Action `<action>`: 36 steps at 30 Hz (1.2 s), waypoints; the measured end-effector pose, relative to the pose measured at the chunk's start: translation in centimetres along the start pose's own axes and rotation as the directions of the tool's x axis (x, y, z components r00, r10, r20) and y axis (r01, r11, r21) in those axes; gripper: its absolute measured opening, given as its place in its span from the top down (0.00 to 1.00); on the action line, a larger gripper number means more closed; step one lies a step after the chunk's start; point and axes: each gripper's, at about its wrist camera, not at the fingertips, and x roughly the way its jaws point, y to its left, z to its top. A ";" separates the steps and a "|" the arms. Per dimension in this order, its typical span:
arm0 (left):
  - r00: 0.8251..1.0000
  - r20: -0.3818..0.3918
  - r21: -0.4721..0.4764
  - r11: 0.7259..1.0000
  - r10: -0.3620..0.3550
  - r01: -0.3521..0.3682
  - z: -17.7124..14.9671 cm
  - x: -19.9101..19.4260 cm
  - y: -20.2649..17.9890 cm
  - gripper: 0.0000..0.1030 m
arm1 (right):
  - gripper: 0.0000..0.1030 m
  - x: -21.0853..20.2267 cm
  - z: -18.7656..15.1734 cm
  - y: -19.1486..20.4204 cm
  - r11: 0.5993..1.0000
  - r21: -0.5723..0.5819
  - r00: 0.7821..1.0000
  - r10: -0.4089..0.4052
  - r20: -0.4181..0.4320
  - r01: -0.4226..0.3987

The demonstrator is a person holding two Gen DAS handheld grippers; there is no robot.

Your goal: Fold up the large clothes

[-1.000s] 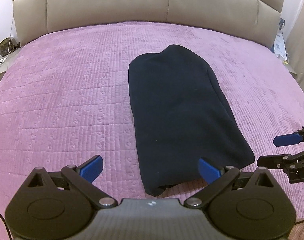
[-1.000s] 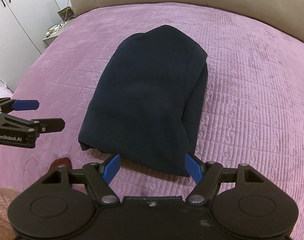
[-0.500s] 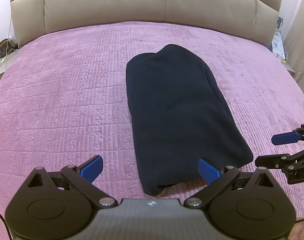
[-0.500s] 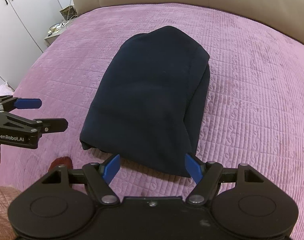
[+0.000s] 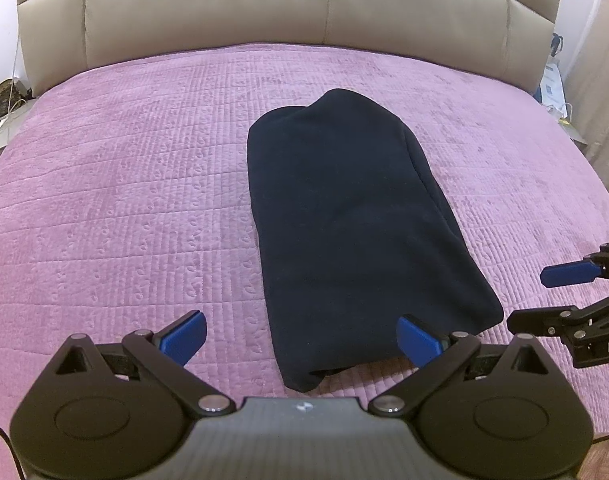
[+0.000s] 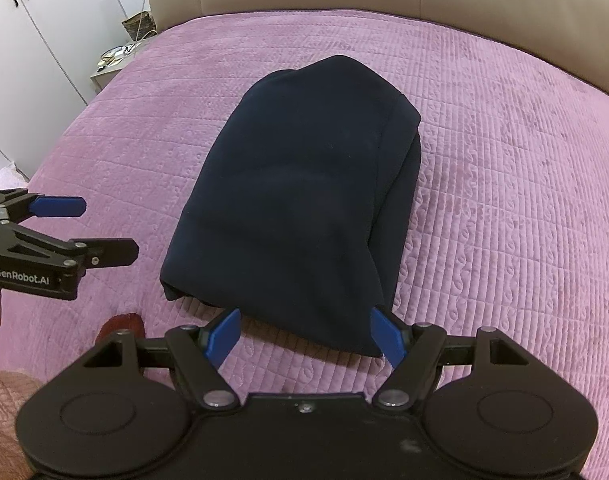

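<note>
A bed [image 5: 104, 208] covered by a quilted purple bedspread [image 6: 504, 208] fills most of both views, its beige padded headboard [image 5: 288, 4] along the top. A folded dark navy garment [image 5: 344, 216] lies flat on the bedspread at frame centre.

The folded garment [image 5: 352, 220] lies on the bed cover [image 5: 124, 208], lengthwise toward the headboard [image 5: 288, 4] behind it. The left gripper [image 5: 300, 338] sits before the garment's near end on the left side and the right gripper [image 6: 304, 332] before its near end on the right, each with its fingers spread wide and nothing between them. A nightstand [image 6: 112, 64] stands left of the bed, before the wardrobe [image 6: 36, 32].
</note>
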 end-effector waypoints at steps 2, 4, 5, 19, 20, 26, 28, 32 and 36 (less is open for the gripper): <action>1.000 0.003 0.000 1.000 0.001 -0.001 0.0 -0.1 -0.1 0.00 | 0.18 0.0 0.0 0.0 1.000 -0.005 1.000 0.001 -0.001 -0.001; 1.000 0.003 0.000 1.000 0.003 -0.003 0.0 -0.1 0.0 0.00 | 0.18 0.0 0.1 0.0 1.000 -0.006 1.000 0.000 -0.001 0.000; 1.000 0.003 0.000 1.000 0.002 -0.002 0.0 -0.1 0.1 0.00 | 0.18 0.0 0.0 0.0 1.000 -0.004 1.000 0.000 0.000 0.000; 1.000 -0.002 0.011 1.000 -0.007 0.007 0.0 -0.1 0.1 0.01 | 0.18 -0.1 0.0 -0.1 1.000 -0.009 1.000 -0.001 0.001 0.001; 1.000 -0.004 0.013 1.000 -0.007 0.007 0.0 -0.1 0.1 0.01 | 0.18 -0.1 0.0 -0.1 1.000 -0.009 1.000 -0.002 0.001 0.002; 1.000 -0.011 0.020 1.000 -0.009 0.009 0.0 0.0 0.0 0.01 | 0.18 -0.1 0.0 -0.2 1.000 -0.007 1.000 0.002 0.000 -0.002; 1.000 -0.011 0.022 1.000 -0.016 0.016 0.0 0.0 0.0 0.00 | 0.18 -0.1 0.1 -0.3 1.000 -0.009 1.000 0.006 -0.001 -0.006; 1.000 -0.018 0.048 0.999 -0.018 0.018 0.0 0.1 -0.6 0.00 | 0.18 -0.1 0.1 -0.2 1.000 -0.012 1.000 0.008 -0.003 -0.008; 1.000 -0.020 0.058 0.998 -0.022 0.023 -0.1 0.1 -0.8 0.00 | 0.18 -0.1 0.1 -0.1 1.000 -0.009 1.000 0.007 -0.002 -0.007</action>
